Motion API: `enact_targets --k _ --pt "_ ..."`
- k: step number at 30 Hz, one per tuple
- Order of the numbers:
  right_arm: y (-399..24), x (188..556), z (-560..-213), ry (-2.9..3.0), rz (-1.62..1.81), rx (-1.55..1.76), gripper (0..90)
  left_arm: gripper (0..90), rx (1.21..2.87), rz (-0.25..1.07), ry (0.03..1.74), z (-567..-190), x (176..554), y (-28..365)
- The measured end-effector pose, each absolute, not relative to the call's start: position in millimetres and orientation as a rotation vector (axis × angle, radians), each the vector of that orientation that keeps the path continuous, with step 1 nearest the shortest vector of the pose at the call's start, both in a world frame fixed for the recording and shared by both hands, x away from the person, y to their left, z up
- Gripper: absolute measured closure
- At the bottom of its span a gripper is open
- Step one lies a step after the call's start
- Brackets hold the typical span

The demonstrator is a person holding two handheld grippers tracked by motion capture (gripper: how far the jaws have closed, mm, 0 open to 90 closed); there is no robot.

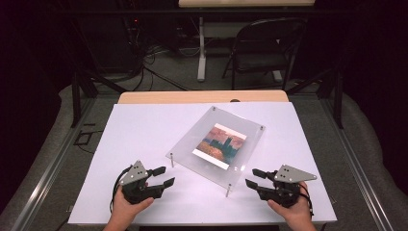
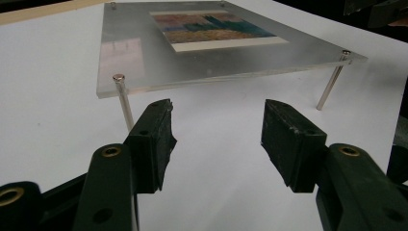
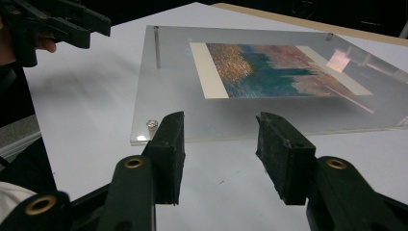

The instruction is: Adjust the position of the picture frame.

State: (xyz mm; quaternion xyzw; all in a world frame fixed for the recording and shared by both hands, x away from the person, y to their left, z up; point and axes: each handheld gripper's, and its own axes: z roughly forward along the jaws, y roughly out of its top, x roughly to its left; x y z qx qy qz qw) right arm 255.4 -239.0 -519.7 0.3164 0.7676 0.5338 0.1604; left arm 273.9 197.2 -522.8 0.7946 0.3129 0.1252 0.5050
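A clear acrylic frame (image 1: 216,144) with a painted print (image 1: 220,145) stands on short metal posts in the middle of the white table. My left gripper (image 1: 162,176) rests near the front left, open and empty, aimed at the frame's near left post (image 2: 124,100). At the front right, my right gripper (image 1: 252,178) is open too, pointing at the frame's near corner post (image 3: 151,126). Both sit a little short of the frame (image 2: 207,53) without touching it. The print (image 3: 269,70) shows through the acrylic (image 3: 159,86) in the right gripper view.
The white sheet (image 1: 144,130) covers a wooden table whose far edge (image 1: 202,97) shows. A folding chair (image 1: 264,48), a table leg (image 1: 201,48) and cables stand on the floor beyond. The other gripper (image 3: 53,24) shows at the right gripper view's upper left.
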Motion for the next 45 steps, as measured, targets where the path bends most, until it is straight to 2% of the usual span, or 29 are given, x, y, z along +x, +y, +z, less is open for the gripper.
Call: enact_targets --k 8,14,21,28,32,37,45 --pt "-238 255 -519 2.190 1.519 0.895 52.1 43.9 1.920 0.297 0.774 -523 275 199" --pt "-238 255 -520 2.191 1.516 0.903 50.7 38.1 1.931 0.328 0.789 -523 275 199" --pt "-238 255 -520 2.197 1.520 0.917 49.9 37.3 1.894 0.323 0.835 -525 280 206" --pt "-236 254 -520 2.182 1.511 0.915 47.5 40.5 1.900 0.332 0.909 -530 287 213" --pt "-238 254 -519 2.153 1.531 0.931 47.5 41.6 1.886 0.290 0.978 -535 293 220" --pt "-237 254 -518 2.146 1.524 0.939 46.3 44.2 1.881 0.298 0.977 -538 297 223" --pt "-232 252 -519 2.203 1.444 0.917 56.0 44.4 1.889 0.344 1.005 -542 308 224"
